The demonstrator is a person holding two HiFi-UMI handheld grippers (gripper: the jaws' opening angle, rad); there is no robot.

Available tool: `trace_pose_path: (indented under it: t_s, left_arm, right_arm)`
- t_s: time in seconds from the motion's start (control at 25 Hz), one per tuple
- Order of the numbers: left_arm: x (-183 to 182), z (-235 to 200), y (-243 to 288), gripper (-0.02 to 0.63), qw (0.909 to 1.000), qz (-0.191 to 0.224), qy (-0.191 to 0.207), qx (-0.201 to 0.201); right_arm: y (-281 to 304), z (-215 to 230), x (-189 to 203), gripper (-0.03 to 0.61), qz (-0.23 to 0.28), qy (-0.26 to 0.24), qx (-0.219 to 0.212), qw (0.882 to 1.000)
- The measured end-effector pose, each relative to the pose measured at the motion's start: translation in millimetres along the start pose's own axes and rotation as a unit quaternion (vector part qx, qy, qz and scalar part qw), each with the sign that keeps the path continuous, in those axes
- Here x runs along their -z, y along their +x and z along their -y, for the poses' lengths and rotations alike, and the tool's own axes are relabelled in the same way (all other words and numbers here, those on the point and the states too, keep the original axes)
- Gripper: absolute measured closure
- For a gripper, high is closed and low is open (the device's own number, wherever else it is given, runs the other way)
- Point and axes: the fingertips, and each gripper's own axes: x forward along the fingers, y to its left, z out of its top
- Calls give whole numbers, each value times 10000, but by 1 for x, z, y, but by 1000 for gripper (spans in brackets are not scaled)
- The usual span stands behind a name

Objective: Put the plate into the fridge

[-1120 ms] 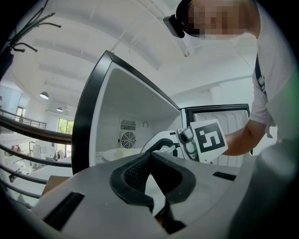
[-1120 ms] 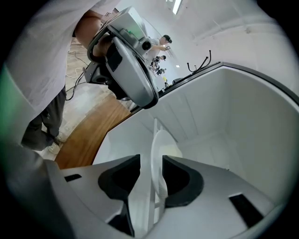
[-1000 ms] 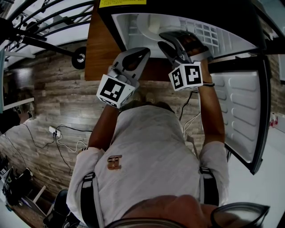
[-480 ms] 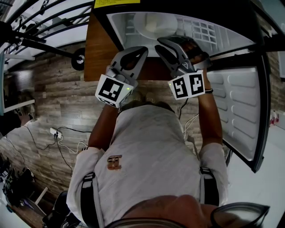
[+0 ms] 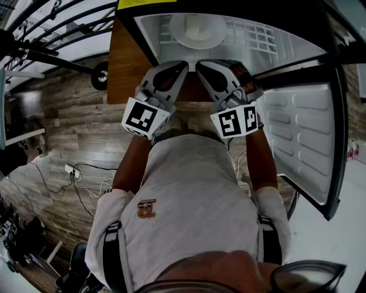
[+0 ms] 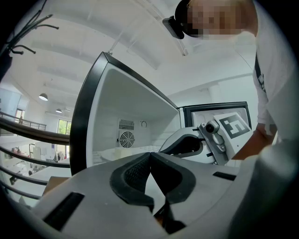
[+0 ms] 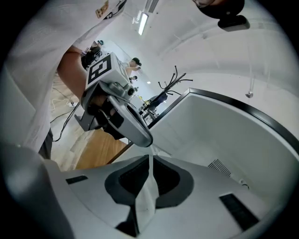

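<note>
Yellow label (image 5: 146, 3) on the fridge (image 5: 297, 131), print too small to read

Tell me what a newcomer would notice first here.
The white plate already sits on a shelf inside the open fridge, at the top of the head view. Just outside it, the left gripper and right gripper hang side by side, both empty; the right one's jaws have just been closing, with nothing between them. The fridge door stands wide open on the right.
</note>
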Motion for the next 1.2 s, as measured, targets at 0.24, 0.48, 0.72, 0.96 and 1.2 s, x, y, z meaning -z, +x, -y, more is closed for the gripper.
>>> trace_pose_path:
  t_s: [0.24,0.48,0.72,0.96,1.2]
  left_arm:
    - [-1,3,-5,595,10000,59,-39,-39]
    - [-1,6,-10,595,9999,112,-77,-62]
    - [-2,9,-16,595,9997,210,-113,-57]
    - [-2,15,-19,595,9995,263,-163,-26]
    - [-4,26,-17,595,9993,319,-185,57]
  right_arm:
    - [-4,-11,-9,534,306,903,55,9954]
    - [-11,-18,-18,537,708,1991,-65,9774]
    - [-19,-13,-24,541,1133,2819,-2,9527]
    - [-28,0,-33,546,1629,3537,273,9206]
    - [-38,3,-28,546,1770,3944,289,9013]
